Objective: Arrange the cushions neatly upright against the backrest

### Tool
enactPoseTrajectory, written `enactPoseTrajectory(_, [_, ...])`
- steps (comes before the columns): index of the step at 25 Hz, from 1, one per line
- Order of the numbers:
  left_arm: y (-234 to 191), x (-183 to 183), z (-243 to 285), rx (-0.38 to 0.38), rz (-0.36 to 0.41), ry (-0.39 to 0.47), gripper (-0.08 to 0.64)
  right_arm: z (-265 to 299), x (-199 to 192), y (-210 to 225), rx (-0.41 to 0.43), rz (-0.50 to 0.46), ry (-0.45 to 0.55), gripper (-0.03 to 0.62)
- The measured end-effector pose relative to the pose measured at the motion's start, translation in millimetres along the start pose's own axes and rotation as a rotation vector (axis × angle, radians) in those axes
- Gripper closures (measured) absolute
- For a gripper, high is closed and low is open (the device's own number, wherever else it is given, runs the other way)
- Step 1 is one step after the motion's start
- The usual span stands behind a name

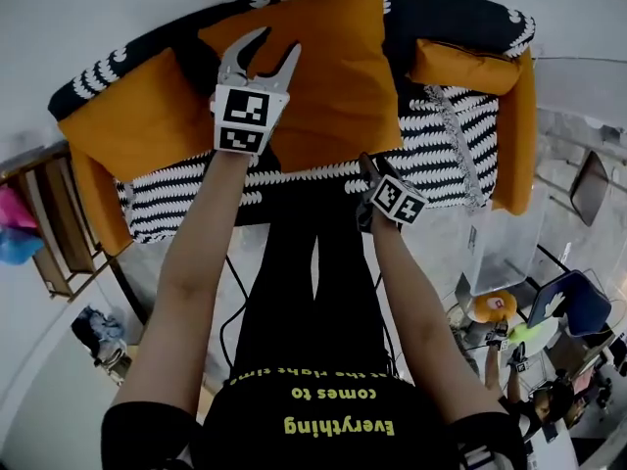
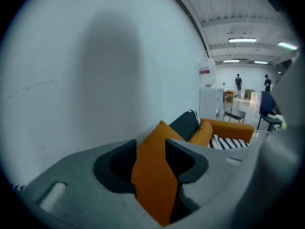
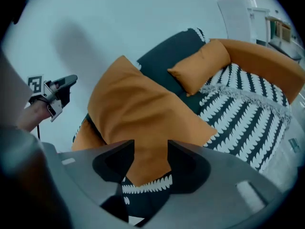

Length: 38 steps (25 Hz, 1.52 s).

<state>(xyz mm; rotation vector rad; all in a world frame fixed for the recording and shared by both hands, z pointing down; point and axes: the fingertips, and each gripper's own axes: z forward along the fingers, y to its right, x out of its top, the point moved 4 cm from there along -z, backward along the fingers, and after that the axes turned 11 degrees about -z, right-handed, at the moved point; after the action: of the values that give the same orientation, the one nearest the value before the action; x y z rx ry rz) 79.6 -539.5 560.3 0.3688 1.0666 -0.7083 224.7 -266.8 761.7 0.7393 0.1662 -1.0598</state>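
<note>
The person's black shirt [image 1: 323, 409] carries yellow print reading "Everything comes to"; the line beyond it is too distorted to read. A red-and-white sign on the far wall is illegible.

The large orange cushion [image 1: 328, 76], square and of smooth woven fabric, leans on the sofa's dark backrest [image 1: 441, 18]. The left gripper [image 1: 277, 42] hovers over its upper left part, jaws apart, with the cushion's edge showing in the gap and neither pad pressing on it. The right gripper [image 3: 151, 151] sits near the cushion's lower corner, jaws likewise spread and empty.

A small orange cushion [image 1: 460, 65] lies against the backrest to the right. Another orange cushion [image 1: 137, 116] lies at the left end. The seat [image 1: 451, 145] has a black-and-white scalloped pattern, and the armrest [image 1: 517, 135] is orange.
</note>
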Motion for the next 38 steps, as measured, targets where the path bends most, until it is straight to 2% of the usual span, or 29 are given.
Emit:
enactPoseTrajectory(3, [3,-11,32,-0.01,0.033,-0.04,0.328,23,-22,29,-0.058,0.036,-0.054,0.308])
enactPoseTrajectory(6, [9,-16,63,-0.038,0.1,-0.077,0.261,44,-34,55,-0.084,0.121,-0.083,0.257])
enactPoseTrajectory(8, [11,-21,82,-0.059,0.141,-0.111,0.237,59,-37,67,-0.078,0.155,-0.102,0.245])
enactPoseTrajectory(11, [12,-36,109,-0.09,0.175,-0.189,0.204,81,-34,75,-0.076,0.15,-0.136,0.245])
enactPoseTrajectory(16, [7,-50,129,-0.09,0.204,-0.269,0.232,100,-28,76,-0.084,0.122,-0.236,0.291])
enactPoseTrajectory(20, [9,-48,123,-0.098,0.174,-0.296,0.328,100,-22,70,-0.054,0.045,-0.232,0.421])
enactPoseTrajectory(23, [10,-48,106,-0.059,0.161,-0.269,0.425,89,-21,61,-0.05,-0.038,-0.195,0.492])
enactPoseTrajectory(25, [3,-49,89,-0.009,0.11,-0.242,0.469,76,-21,52,-0.023,-0.052,-0.152,0.521])
enactPoseTrajectory(26, [-2,-47,78,0.021,0.066,-0.224,0.477,68,-20,48,0.001,-0.028,-0.119,0.53])
enactPoseTrajectory(28, [-15,-44,53,0.067,-0.04,-0.182,0.483,47,-9,42,0.038,0.027,-0.042,0.543])
enactPoseTrajectory(30, [-27,-44,22,0.093,-0.15,-0.14,0.485,23,12,41,0.042,-0.007,0.019,0.545])
enactPoseTrajectory(32, [-40,-54,-9,0.136,-0.268,-0.123,0.485,2,43,41,0.032,-0.129,0.071,0.545])
enactPoseTrajectory(36, [-69,-112,-42,0.262,-0.513,-0.192,0.483,-12,125,33,0.034,-0.505,0.122,0.543])
enactPoseTrajectory(38, [-70,-139,-50,0.271,-0.579,-0.199,0.482,-10,169,25,0.023,-0.663,0.146,0.543])
